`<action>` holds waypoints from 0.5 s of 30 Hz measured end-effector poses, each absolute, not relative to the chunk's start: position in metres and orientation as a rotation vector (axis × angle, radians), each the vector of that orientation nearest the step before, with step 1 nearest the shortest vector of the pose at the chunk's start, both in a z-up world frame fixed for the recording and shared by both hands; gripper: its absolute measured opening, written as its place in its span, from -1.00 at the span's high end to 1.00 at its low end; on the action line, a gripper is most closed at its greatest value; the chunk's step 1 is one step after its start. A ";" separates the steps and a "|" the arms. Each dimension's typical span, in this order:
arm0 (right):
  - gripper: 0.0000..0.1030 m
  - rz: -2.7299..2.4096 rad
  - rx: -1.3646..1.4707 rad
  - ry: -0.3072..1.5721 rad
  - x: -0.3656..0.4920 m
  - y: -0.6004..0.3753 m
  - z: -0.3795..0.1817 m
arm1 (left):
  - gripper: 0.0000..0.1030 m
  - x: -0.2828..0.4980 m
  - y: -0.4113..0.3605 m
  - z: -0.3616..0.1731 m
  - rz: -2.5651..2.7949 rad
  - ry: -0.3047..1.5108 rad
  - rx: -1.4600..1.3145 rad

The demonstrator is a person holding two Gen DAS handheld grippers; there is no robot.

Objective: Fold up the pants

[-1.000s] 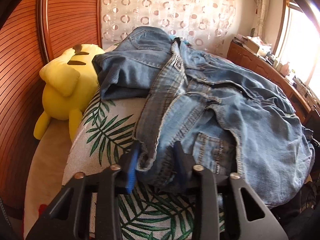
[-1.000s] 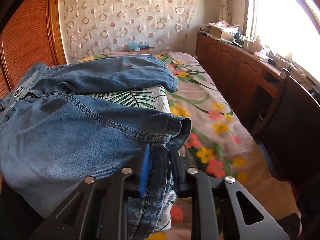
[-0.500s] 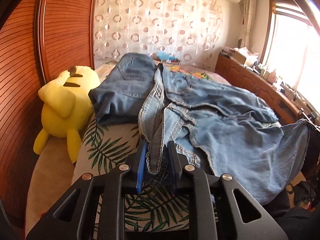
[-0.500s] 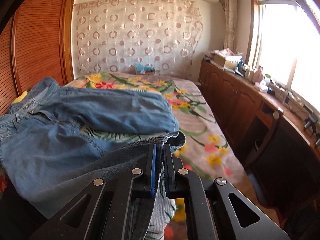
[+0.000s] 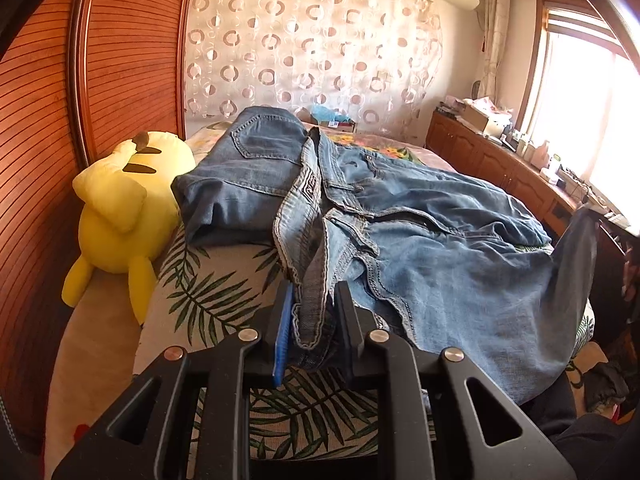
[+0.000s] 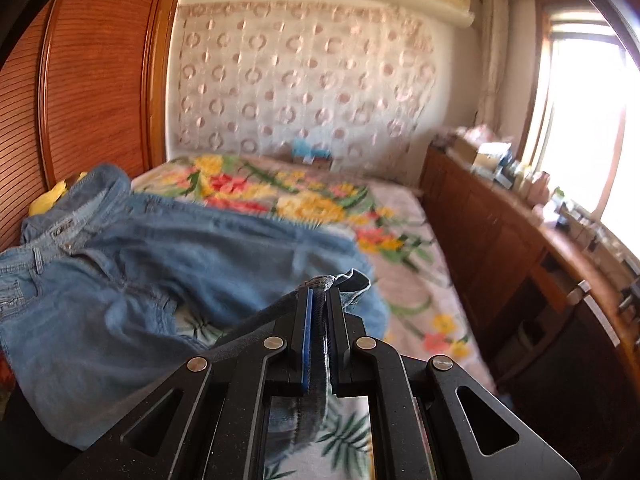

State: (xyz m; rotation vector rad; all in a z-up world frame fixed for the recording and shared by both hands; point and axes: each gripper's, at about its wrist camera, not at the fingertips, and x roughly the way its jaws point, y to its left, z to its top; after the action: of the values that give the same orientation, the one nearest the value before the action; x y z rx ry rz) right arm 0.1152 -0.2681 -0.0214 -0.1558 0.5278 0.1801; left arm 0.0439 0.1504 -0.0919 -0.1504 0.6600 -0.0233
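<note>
Faded blue denim pants [image 5: 440, 240]: soft, heavyish, limp; left gripper [image 5: 312, 316] clamps the near waistband, right gripper [image 6: 318, 312] pinches a leg hem; thick seams grip best.

1. My left gripper [image 5: 311, 322] is black, with one blue pad.
2. My right gripper [image 6: 318, 312] is coloured the same.
3. The jeans [image 5: 460, 256] are faded blue denim — paler stitching along the seams.
4. The plush toy [image 5: 120, 216] is bright yellow with dark marks.
5. The bedspread [image 6: 320, 200] shows red and yellow flowers; the cushion [image 5: 216, 280] has green fronds on cream.
6. The curtain [image 5: 320, 52] is pale — brown rings all over.
</note>
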 end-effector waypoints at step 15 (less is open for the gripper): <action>0.13 0.193 -0.059 0.625 0.080 -0.306 -0.090 | 0.58 0.049 0.148 -0.103 -0.002 0.692 -0.140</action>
State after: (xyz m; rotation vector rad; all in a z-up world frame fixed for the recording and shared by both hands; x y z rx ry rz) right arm 0.0799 -0.3062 -0.0903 -0.0592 0.6250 0.1934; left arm 0.0487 0.1484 -0.1026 -0.1400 0.6917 -0.0022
